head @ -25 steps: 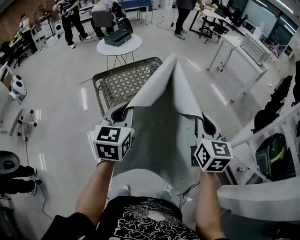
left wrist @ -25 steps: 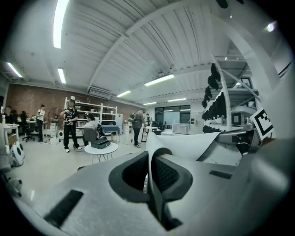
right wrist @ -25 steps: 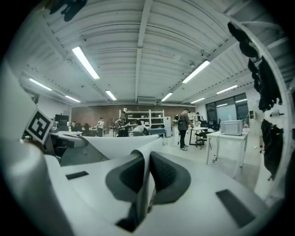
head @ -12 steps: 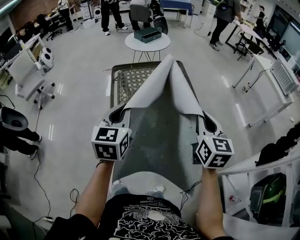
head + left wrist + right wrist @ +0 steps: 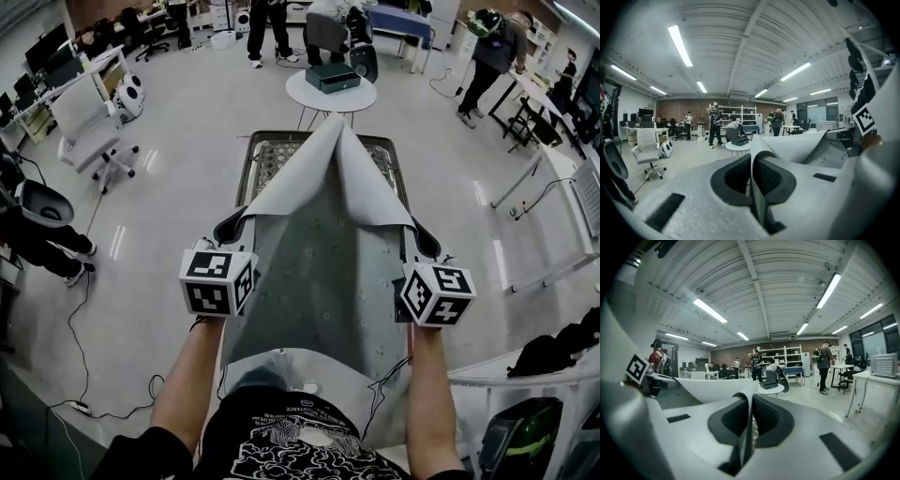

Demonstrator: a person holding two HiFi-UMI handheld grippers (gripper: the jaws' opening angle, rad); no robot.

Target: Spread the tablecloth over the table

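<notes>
Tablecloth [image 5: 323,253] partly over table [image 5: 272,159], round table [image 5: 354,97] behind

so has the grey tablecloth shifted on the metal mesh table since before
Yes, leftward: the grey tablecloth peaked past the far right corner of the metal mesh table; now over its far edge's middle.

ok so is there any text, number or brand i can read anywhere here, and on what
No word, number or brand is readable in any view.
Left marker cube and right marker cube: black-and-white square codes, no letters.
White print on the person's black t-shirt: lettering, if any, too blurred to read.
Dark box on the round white table: too small to tell.
Grey tablecloth: no writing.
</notes>
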